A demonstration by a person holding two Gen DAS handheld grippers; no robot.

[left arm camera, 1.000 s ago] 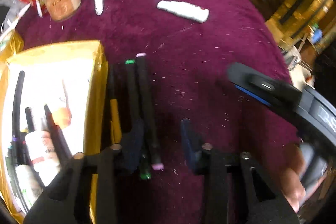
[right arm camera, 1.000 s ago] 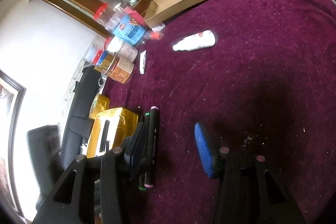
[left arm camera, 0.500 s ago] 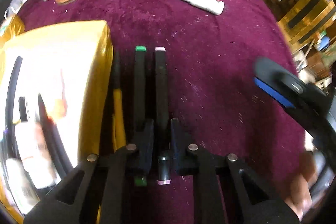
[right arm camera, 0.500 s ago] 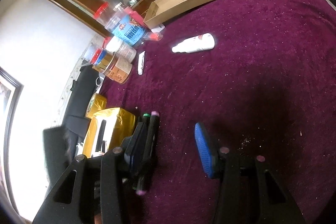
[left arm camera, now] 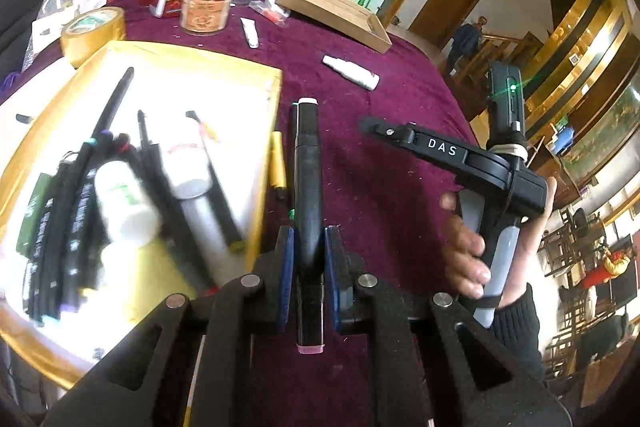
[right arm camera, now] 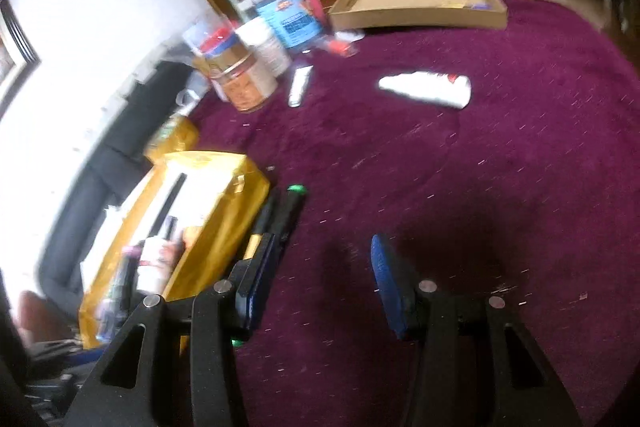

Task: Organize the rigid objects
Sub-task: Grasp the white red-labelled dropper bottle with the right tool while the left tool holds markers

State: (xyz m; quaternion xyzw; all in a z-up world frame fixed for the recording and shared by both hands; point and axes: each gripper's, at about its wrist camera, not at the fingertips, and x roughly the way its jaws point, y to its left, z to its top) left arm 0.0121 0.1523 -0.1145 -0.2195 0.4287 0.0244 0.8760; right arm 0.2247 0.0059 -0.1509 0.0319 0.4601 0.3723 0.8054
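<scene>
left gripper (left arm camera: 308, 267) clamped on pink marker (left arm camera: 307, 187), lifted beside gold box (left arm camera: 264, 147). right gripper (right arm camera: 320, 287) fingers apart, empty. swing it over box, lay flat (green marker (right arm camera: 290, 207) remains on cloth).

To your left, the gold box (left arm camera: 276, 95) is crowded with pens and bottles, its wall just beside the left gripper (left arm camera: 308, 259), whose pads pinch the pink-capped marker (left arm camera: 308, 163). A yellow pen (left arm camera: 277, 163) and green-capped marker (right arm camera: 290, 207) fill the strip along that wall. Ahead, open purple cloth (right arm camera: 460, 187) runs to the white bottle (right arm camera: 428, 89); jars (right arm camera: 244, 79) and a cardboard tray (right arm camera: 416, 13) close the far edge. The right gripper (right arm camera: 324, 283) stands spread
</scene>
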